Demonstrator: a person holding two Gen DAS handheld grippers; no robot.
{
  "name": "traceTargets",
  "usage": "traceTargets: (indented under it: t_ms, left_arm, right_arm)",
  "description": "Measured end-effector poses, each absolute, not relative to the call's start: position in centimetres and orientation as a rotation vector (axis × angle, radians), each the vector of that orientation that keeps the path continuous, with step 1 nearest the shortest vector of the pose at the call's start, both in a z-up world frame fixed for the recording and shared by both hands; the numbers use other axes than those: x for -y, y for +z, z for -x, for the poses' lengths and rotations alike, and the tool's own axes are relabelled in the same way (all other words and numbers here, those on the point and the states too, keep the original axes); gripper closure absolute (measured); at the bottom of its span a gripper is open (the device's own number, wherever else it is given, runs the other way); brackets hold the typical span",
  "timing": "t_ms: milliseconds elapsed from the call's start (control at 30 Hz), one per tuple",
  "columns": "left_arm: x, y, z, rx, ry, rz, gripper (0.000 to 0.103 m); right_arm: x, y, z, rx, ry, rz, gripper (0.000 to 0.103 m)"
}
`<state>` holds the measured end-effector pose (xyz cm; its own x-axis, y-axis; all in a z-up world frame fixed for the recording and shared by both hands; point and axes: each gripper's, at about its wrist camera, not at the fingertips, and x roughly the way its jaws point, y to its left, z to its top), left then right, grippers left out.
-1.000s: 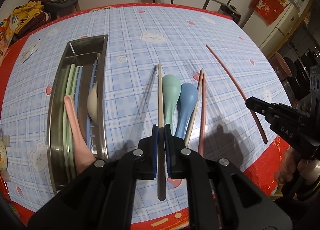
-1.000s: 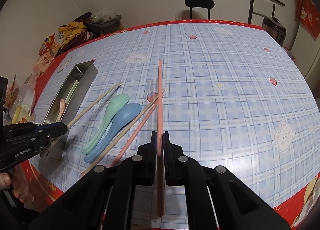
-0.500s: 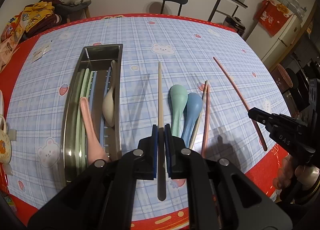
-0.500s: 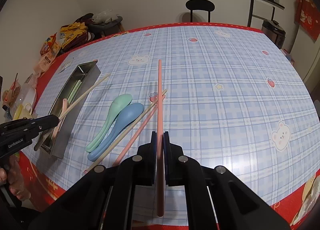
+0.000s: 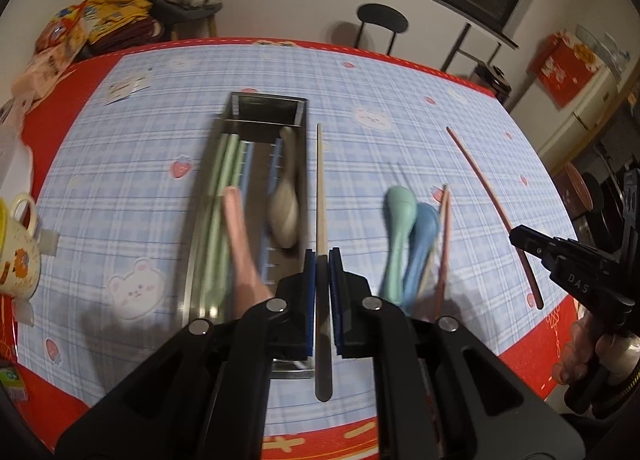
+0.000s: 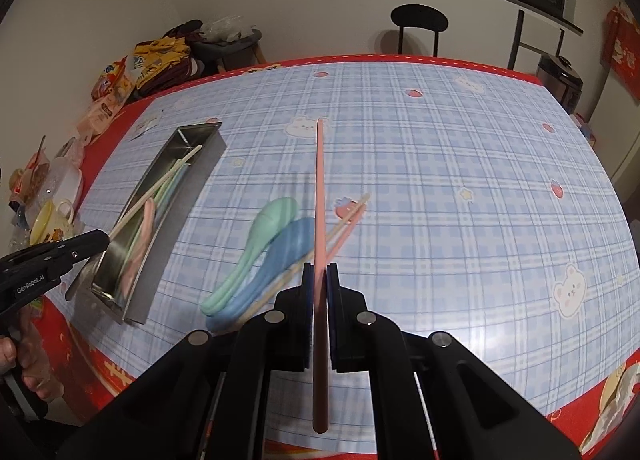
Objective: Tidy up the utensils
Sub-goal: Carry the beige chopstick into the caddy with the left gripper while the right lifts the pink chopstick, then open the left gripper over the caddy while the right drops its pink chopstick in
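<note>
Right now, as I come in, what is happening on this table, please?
A person is sorting utensils with two hand-held grippers. The left gripper is shut on a beige chopstick, held over the long steel tray that already holds spoons and chopsticks. The right gripper is shut on a pink chopstick above the checked tablecloth. A green spoon, a blue spoon and two more chopsticks lie loose on the cloth.

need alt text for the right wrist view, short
The right gripper is shut on a pink chopstick over a blue checked tablecloth. To its left lie a green spoon and a blue spoon, beside a steel tray.
</note>
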<state>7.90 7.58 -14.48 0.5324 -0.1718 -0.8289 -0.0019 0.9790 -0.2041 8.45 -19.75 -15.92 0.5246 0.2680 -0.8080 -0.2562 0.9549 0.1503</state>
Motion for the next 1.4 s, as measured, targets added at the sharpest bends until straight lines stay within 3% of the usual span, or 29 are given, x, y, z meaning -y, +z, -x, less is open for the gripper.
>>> traceTargets:
  t_ms: [467, 933, 1000, 1067, 1133, 1267, 1300, 1333, 1367, 1400]
  left_arm:
    - [-12.8, -15.5, -8.8, -1.014, -0.043, 0.278, 0.092]
    - [-13.6, -18.5, -11.4, -1.069, -0.129, 0.409, 0.092]
    - [-14.2, -18.2, -11.4, -1.052, -0.122, 0.422, 0.087]
    - [-15.3, -17.6, -11.1, -1.025, -0.108, 0.447, 0.074]
    - [-16.3, -16.9, -10.7, -1.002, -0.089, 0.456, 0.071]
    - [-18.1, -15.7, -9.6, -0.96, -0.048, 0.474, 0.048]
    - [-18.4, -15.4, -9.3, -0.951, -0.043, 0.475, 0.045]
    - [-18.7, -15.2, -9.1, -0.946, -0.037, 0.471, 0.036]
    - [-18.9, -15.0, -8.8, -0.941, -0.03, 0.466, 0.026]
    - [-19.1, -14.9, -8.6, -0.933, -0.025, 0.461, 0.024]
  right_arm:
    - [13.8, -14.7, -9.1, -0.99, 0.362, 0.034, 0.096]
    - [6.6, -15.1, -12.6, -1.182, 0.439, -0.073, 0.096]
    - [5.8, -15.4, -13.1, -1.215, 0.437, -0.103, 0.096]
    - [5.0, -15.7, -13.4, -1.243, 0.436, -0.124, 0.096]
    - [4.1, -15.9, -13.8, -1.267, 0.438, -0.147, 0.096]
    - [2.5, -16.8, -14.6, -1.325, 0.439, -0.215, 0.094]
    - [2.2, -17.0, -14.8, -1.338, 0.455, -0.236, 0.091]
    - [1.9, -17.1, -14.8, -1.342, 0.469, -0.245, 0.086]
    - [1.6, -16.8, -14.6, -1.331, 0.473, -0.234, 0.069]
    - [1.4, -16.5, -14.4, -1.315, 0.478, -0.221, 0.053]
